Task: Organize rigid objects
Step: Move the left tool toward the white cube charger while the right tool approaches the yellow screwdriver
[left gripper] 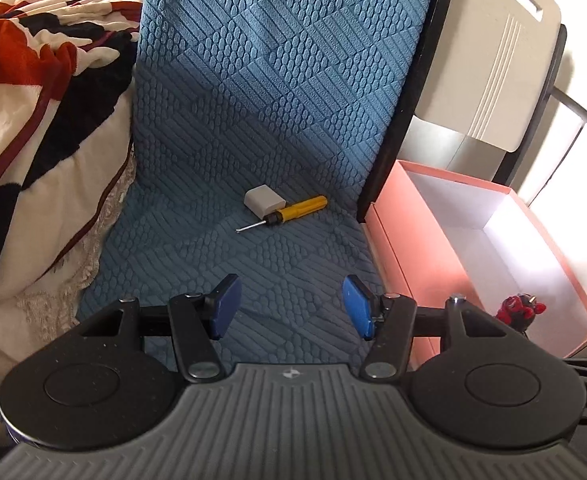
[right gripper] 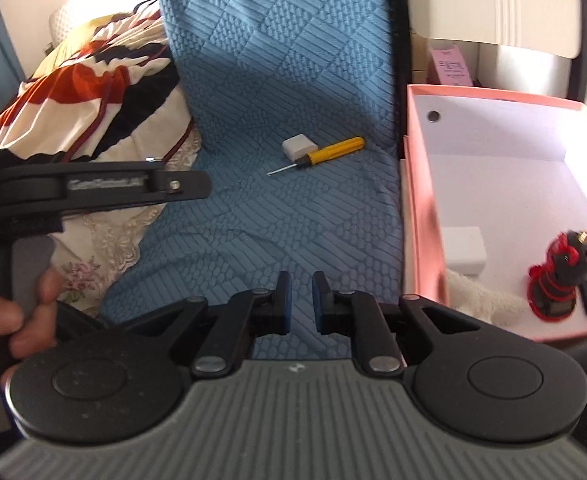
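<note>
A yellow-handled screwdriver [left gripper: 293, 210] and a small white block [left gripper: 263, 201] lie touching on the blue textured bed cover; both also show in the right wrist view, the screwdriver [right gripper: 333, 150] and the block [right gripper: 298, 147]. A pink box [left gripper: 425, 256] with a white inside stands to the right. It holds a red-and-black figure [right gripper: 561, 280] and a white block [right gripper: 463, 250]. My left gripper [left gripper: 291, 306] is open and empty, above the cover short of the screwdriver. My right gripper [right gripper: 301, 304] is empty, its jaws a narrow gap apart.
A patterned red, black and cream blanket [left gripper: 33, 100] is heaped on the left. A white chair back [left gripper: 493, 60] rises behind the box. The left hand-held gripper's body [right gripper: 93, 184] and the hand show at the left of the right wrist view.
</note>
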